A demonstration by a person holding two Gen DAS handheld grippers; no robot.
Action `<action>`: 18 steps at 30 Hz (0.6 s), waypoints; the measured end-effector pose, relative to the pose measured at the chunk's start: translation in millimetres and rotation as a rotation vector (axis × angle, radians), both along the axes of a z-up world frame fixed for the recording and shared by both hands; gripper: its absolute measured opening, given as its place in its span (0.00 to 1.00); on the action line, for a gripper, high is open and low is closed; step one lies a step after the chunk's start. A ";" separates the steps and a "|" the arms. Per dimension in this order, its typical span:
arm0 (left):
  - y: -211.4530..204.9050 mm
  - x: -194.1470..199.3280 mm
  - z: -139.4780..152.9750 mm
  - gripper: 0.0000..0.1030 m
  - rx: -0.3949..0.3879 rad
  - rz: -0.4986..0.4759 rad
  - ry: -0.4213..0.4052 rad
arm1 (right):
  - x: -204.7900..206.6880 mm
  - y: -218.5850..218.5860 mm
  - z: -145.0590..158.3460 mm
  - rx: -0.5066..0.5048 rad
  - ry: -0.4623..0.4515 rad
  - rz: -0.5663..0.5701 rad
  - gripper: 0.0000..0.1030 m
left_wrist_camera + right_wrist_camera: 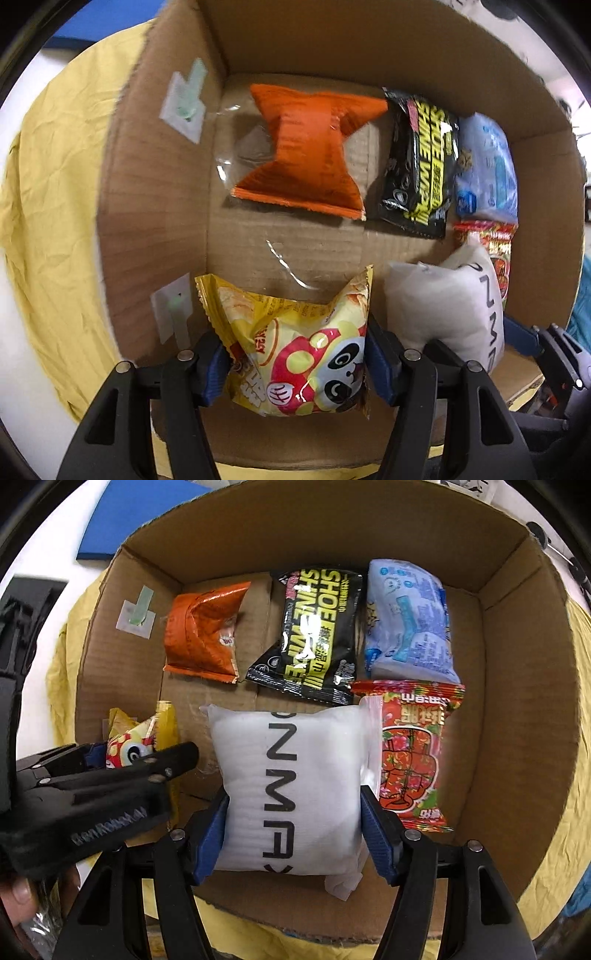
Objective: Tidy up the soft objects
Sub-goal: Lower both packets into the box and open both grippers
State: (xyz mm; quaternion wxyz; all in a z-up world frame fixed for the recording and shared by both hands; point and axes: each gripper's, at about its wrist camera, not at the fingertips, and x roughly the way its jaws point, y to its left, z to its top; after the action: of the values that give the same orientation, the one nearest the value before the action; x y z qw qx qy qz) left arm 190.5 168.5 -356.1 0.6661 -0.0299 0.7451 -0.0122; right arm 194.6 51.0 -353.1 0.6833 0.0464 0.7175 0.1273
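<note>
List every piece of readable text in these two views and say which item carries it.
"SHOE SHINE WIPE": black and yellow packet in the cardboard box.
"NMA", with more letters cut off at each end: white pouch between the right tongs.
Yellow panda snack bag in the left tongs: Chinese print, too small.
Red snack packet: Chinese characters, not legible.
Pale blue pack: blurred.
Orange packet: unreadable.

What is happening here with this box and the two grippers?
A person is packing soft packets into a cardboard box. The left gripper holds a yellow snack bag and the right gripper holds a white pouch, both low inside the box. An orange packet, a black wipes pack, a blue pack and a red packet already lie on its floor.
</note>
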 end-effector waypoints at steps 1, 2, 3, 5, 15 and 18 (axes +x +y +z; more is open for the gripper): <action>-1.8 1.7 -1.5 0.58 0.006 0.001 0.009 | 1.1 1.7 -1.0 -0.004 0.002 0.001 0.68; -2.6 2.1 -2.9 0.58 0.006 0.002 0.018 | 2.1 2.1 -3.2 -0.010 0.008 0.005 0.69; -3.7 2.2 -3.1 0.58 0.004 0.003 0.023 | 2.7 1.6 -4.6 -0.004 0.016 0.009 0.70; -8.0 8.5 -1.0 0.59 -0.011 0.004 0.031 | 3.8 0.3 -6.1 0.010 0.031 0.005 0.71; -15.1 5.1 20.7 0.60 -0.009 0.008 0.013 | 9.4 -25.3 11.8 0.028 0.029 0.010 0.80; -24.4 1.1 35.0 0.61 -0.010 0.010 -0.013 | 7.2 -40.7 16.5 -0.002 0.009 0.005 0.80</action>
State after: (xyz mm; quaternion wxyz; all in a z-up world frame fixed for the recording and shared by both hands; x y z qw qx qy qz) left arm 191.5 144.1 -321.2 0.6710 -0.0367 0.7404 -0.0127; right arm 201.8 10.3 -336.6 0.6798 0.0443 0.7208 0.1280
